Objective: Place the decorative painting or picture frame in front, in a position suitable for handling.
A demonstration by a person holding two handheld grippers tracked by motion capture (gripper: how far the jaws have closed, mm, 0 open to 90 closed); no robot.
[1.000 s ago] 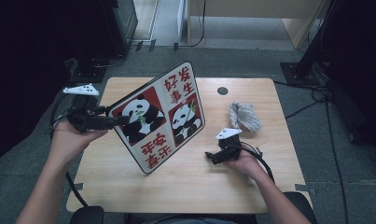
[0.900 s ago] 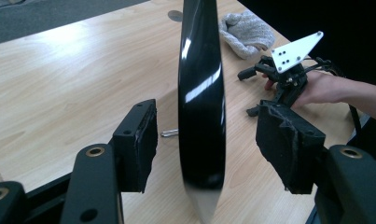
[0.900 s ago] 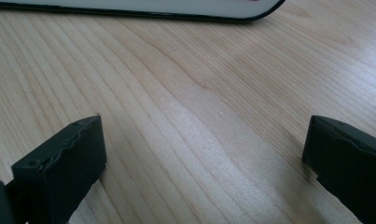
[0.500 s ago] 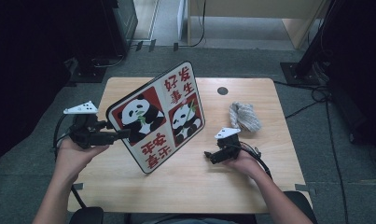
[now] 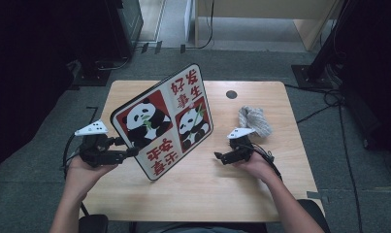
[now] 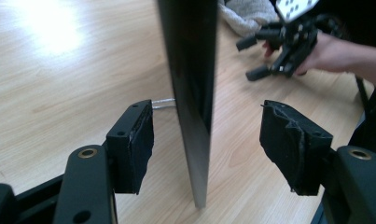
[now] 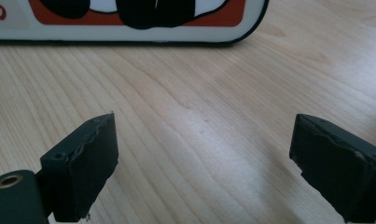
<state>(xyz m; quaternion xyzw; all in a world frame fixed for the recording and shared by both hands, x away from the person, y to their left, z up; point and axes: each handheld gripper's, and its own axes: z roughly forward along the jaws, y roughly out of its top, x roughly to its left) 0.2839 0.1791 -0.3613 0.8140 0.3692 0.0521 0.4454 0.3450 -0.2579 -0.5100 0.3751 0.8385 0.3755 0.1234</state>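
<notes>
High view, panda board [image 5: 164,121]: stands on one long edge on the wooden bench [image 5: 207,194], centre-left of the frame, printed face turned toward the right and bottom; its long axis runs from the lower middle up toward the top centre, and the board leans a little
High view, left tool [image 5: 130,148]: lower left of the frame, level with the board's left end, its jaws reaching toward that edge
High view, right tool [image 5: 218,156]: right of centre, low over the bench, apart from the board; a crumpled grey cloth [image 5: 253,120] lies just above it in the frame
Left gripper view, board: seen edge-on as a dark upright slab in the middle of the frame, bottom corner on the bench, a thin metal stand wire [image 6: 163,103] behind it
Left gripper view, tool state: jaws apart, one pad either side of the board with a gap on both sides; they have just been opening, so nothing is clamped
Right gripper view, tool state: jaws apart over bare wood, nothing between them, though they have just closed a little; the board's lower white rim crosses the top of the frame
Risk, my judgement: with neither tool gripping, the board rests on its edge and wire alone; a knock from the left pads while pulling back could tip it flat or slide it along the bench
Risk, second: the cloth is near enough for the right tool's cable to drag it
</notes>
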